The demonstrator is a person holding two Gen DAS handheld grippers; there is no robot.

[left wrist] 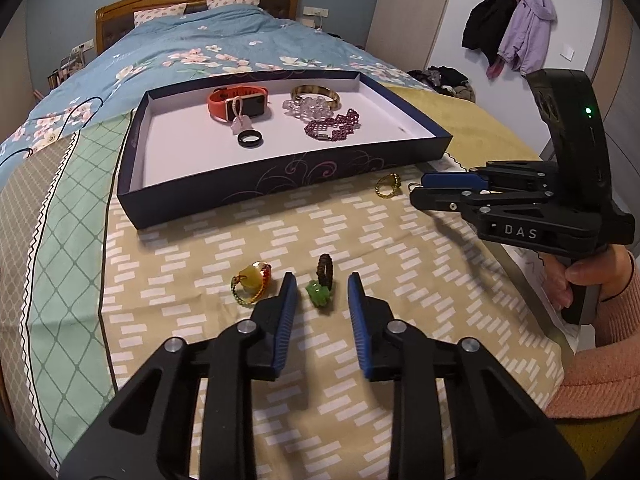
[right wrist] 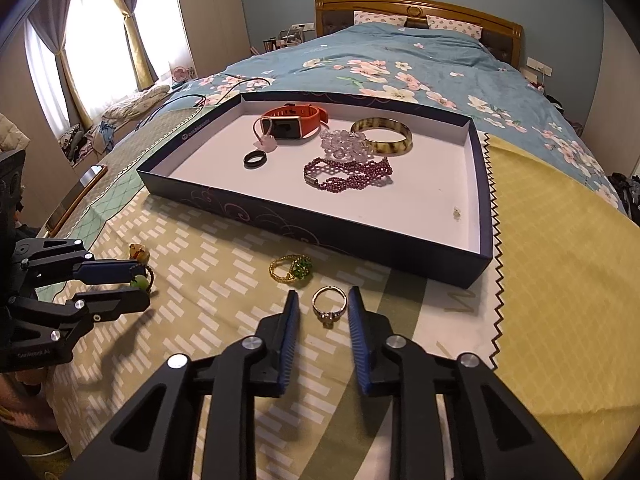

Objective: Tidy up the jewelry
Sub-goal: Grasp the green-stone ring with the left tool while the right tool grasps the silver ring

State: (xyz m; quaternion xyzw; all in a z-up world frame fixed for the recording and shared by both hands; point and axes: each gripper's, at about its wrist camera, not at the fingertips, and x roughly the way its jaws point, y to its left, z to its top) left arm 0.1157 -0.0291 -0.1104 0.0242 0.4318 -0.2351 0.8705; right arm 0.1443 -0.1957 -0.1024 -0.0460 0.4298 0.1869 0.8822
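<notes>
1. Two grippers, each partly open and empty, jaws straddling a piece without touching it.
2. Left gripper (left wrist: 321, 284): around the green pendant (left wrist: 318, 294) on its braided brown loop, lying on the bedspread (left wrist: 224, 248). Light, limp cord; hard, probably brittle stone. Take the stone.
3. Right gripper (right wrist: 323, 299): around the silver ring (right wrist: 329, 305), flat on the cloth. Tiny, stiff, slippery; pinch across the band.
4. Box (right wrist: 280, 216) beyond, already holding several pieces.
</notes>
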